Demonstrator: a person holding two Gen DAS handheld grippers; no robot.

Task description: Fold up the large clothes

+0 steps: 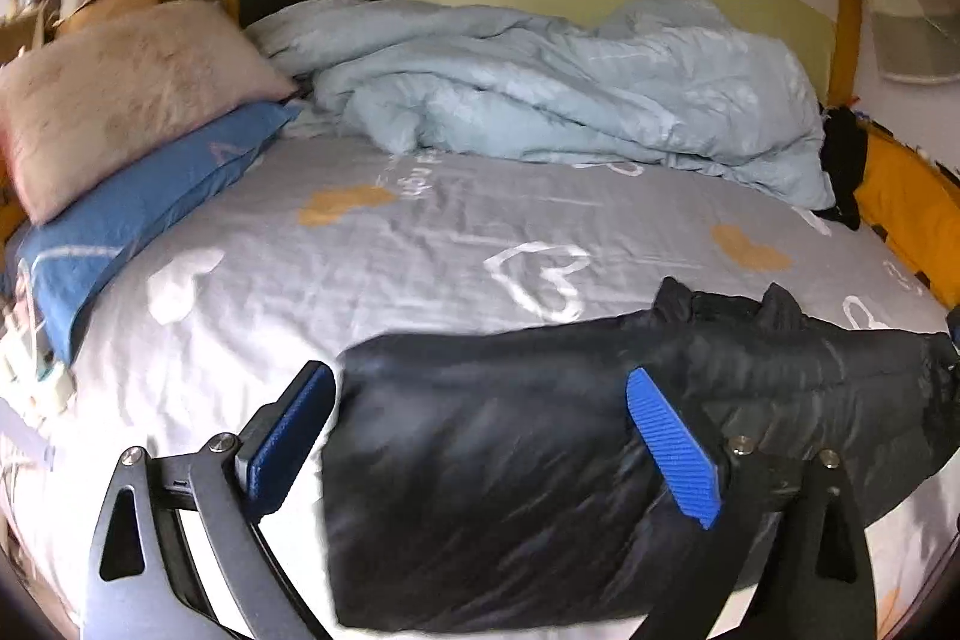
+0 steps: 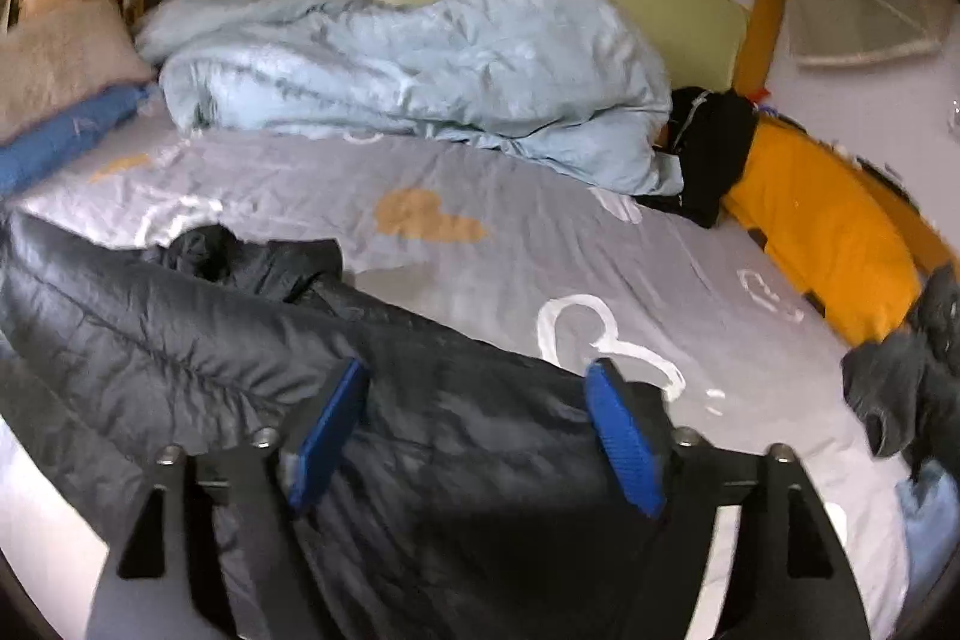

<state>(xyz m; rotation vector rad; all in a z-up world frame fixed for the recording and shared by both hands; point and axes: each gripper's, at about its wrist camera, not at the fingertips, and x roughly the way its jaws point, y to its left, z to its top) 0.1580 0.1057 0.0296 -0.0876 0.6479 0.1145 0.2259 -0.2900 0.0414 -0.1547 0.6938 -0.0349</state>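
A dark puffy jacket (image 1: 480, 460) lies folded in a thick bundle on the grey heart-print bed sheet (image 1: 420, 244), near the bed's front edge. My left gripper (image 1: 480, 394) is open, its blue pads (image 1: 672, 448) spread wide above the jacket's left end, holding nothing. In the right wrist view the same jacket (image 2: 210, 340) stretches to the left, its collar bunched at the top. My right gripper (image 2: 477, 382) is open over the jacket's right part, its pads (image 2: 624, 442) apart and empty.
A crumpled light blue duvet (image 1: 570, 88) lies along the far wall. A pink pillow (image 1: 120, 94) rests on a blue pillow (image 1: 138, 214) at the left. A yellow cushion (image 2: 822, 226), black clothing (image 2: 708, 148) and another dark garment (image 2: 906, 382) sit at the right.
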